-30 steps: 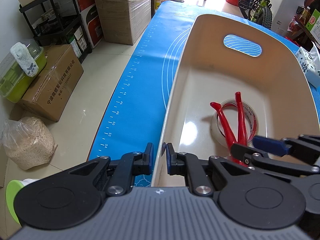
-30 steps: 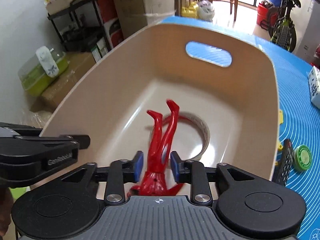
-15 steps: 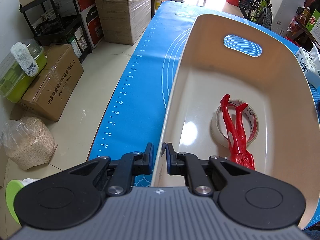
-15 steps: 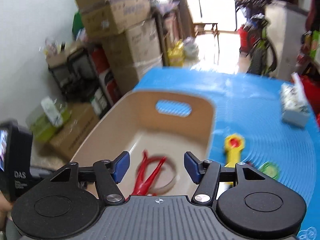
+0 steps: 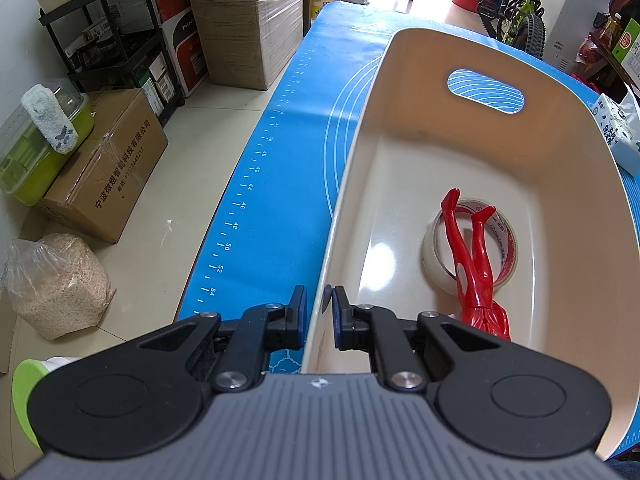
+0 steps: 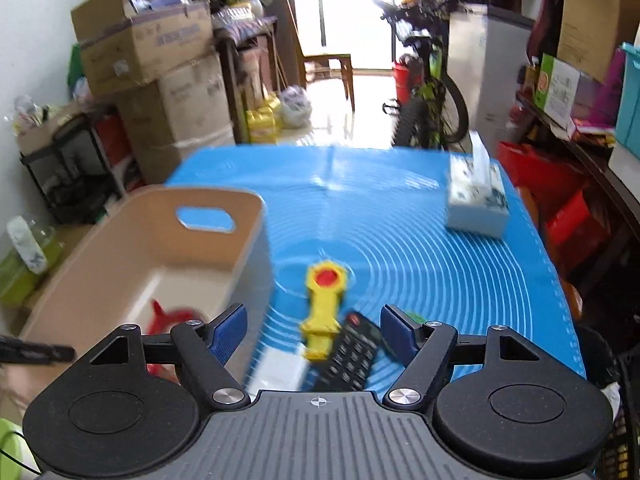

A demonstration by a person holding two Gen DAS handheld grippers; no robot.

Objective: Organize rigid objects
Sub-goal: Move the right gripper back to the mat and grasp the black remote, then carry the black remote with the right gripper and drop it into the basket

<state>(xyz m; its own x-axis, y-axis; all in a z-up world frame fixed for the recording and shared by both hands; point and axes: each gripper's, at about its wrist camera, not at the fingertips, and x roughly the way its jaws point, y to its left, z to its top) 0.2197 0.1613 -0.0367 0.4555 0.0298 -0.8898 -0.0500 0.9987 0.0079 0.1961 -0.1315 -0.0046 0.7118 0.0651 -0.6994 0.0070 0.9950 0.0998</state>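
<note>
Along the left edge of the blue silicone mat [image 5: 288,184] on the tabletop runs a white ruler scale reading 34 to 54 in even numbers. The brown cardboard box [image 5: 108,168] on the floor bears "宁波微煜智能科技有限公司". The tall taped carton [image 5: 244,20] reads "空气净化器". Other print is too small or blurred.

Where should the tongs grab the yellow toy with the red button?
Probably its narrow yellow stem, coming from above. The yellow toy lies flat on the blue mat; the round head looks wider, and the black remote crowds the near end.
</note>
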